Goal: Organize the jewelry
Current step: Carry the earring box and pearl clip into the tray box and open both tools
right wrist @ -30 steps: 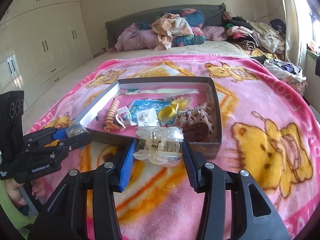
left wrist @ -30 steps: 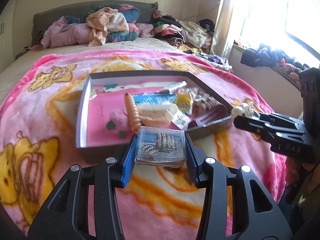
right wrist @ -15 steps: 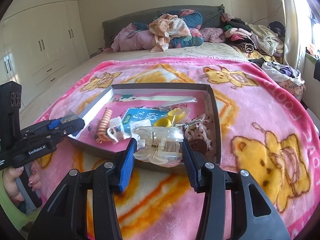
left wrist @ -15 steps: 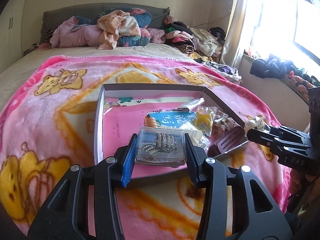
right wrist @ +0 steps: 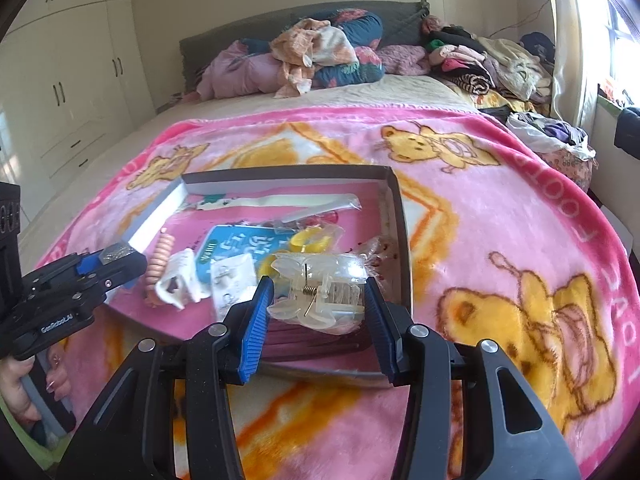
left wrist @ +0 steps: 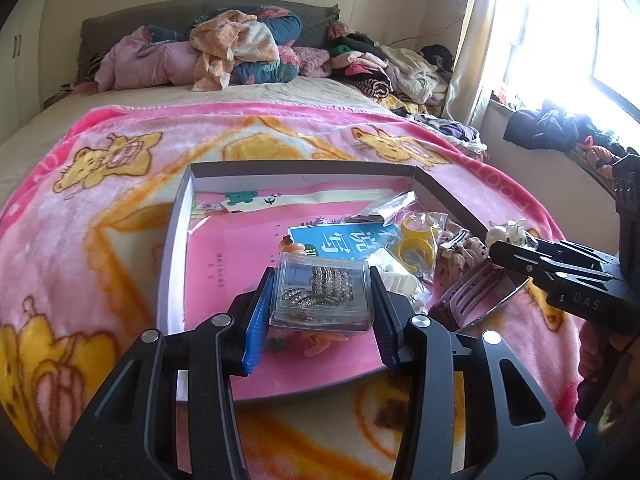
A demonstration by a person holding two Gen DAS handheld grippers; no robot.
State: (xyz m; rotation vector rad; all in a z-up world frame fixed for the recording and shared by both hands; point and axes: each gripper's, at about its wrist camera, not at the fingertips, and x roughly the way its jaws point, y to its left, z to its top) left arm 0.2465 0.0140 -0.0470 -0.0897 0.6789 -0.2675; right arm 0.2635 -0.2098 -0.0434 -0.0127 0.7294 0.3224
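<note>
My left gripper is shut on a clear plastic case of rhinestone jewelry and holds it above the near part of a shallow grey box on the pink blanket. My right gripper is shut on a clear plastic hair claw over the box's near right corner. Inside the box lie a pink card, a blue card, yellow rings in a bag, an orange coil tie and a dark comb. Each gripper shows at the edge of the other's view.
The box sits on a pink cartoon blanket spread over a bed. Piled clothes and bedding lie at the headboard. White wardrobes stand to the left, a bright window to the right. A hand grips the left tool's handle.
Both grippers have moved forward over the box with their items still held. The box now sits closer and lower in both views.
</note>
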